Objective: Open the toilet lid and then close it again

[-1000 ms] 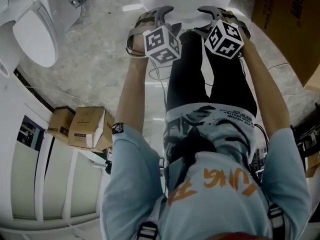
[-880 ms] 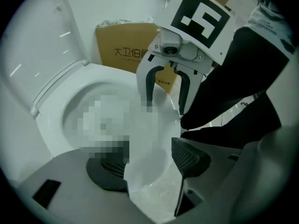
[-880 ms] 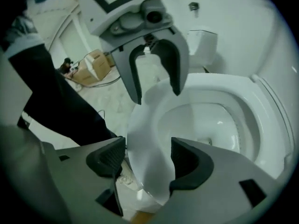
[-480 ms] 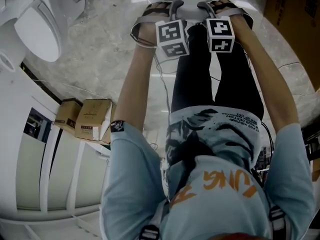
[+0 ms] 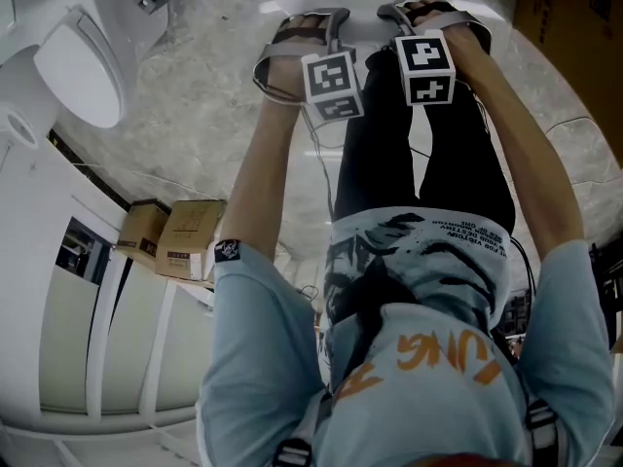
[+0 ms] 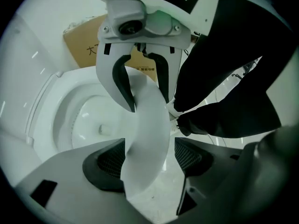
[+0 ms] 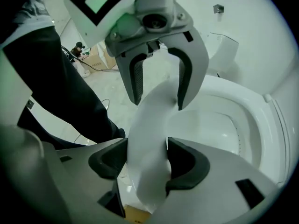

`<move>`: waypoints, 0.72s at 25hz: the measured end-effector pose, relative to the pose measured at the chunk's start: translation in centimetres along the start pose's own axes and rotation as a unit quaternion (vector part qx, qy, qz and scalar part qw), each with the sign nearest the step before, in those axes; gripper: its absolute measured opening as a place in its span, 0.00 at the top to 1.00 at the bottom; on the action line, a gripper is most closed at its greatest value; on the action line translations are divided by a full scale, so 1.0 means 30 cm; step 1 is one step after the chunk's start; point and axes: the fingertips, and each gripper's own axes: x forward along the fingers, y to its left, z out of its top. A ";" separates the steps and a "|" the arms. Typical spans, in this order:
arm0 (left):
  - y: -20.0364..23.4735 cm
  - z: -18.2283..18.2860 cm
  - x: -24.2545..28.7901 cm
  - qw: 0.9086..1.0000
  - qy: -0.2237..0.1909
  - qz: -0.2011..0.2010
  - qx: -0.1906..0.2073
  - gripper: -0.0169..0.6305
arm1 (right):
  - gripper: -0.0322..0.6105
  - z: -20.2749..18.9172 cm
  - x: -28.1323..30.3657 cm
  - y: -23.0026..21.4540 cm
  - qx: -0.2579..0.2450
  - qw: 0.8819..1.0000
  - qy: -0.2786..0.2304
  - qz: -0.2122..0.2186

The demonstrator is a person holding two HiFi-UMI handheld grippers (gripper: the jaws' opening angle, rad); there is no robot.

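Rn the toilet lid [image 6: 149,120] is showing edge-on as a thin white curved strip right beside the toilet bowl [image 6: 88,120]. The bowl is lying uncovered on one side and the person's dark trouser legs [image 6: 224,78] are on the other, so the lid is prob standing raised. Both grippers are pointing steeply down over the bowl, side by side on the lid's free edge.

Of the two, left gripper [image 6: 148,146] is straddling that edge w/ jaws wide apart, having just been opening. Its bowl-side pad [image 6: 107,164] seems to be brushing the lid and the other is standing clear, so no grip. Meanwhile right gripper [image 7: 147,141] has just been closing and is pinching the same edge, pads looking pressed on both faces.

Handling, my guess:
- Stiff moulded plastic, fairly light.
- Glossy, so slippery betw pads.
- Hinged at the bowl, so swinging in an arc only.
- Best hold is the free edge near mid-curve, pads flat on both faces.
- Needs gentle lowering, since dropping it could be cracking it.
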 end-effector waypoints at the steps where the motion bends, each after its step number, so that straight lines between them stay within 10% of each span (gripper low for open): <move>1: 0.008 -0.002 -0.008 1.000 0.001 0.016 0.007 0.44 | 0.52 0.007 -0.016 0.000 0.003 1.000 -0.007 0.001; 18: 0.034 0.064 -0.297 0.992 0.017 0.119 0.049 0.58 | 0.53 0.107 -0.295 0.000 0.053 0.997 -0.047 0.007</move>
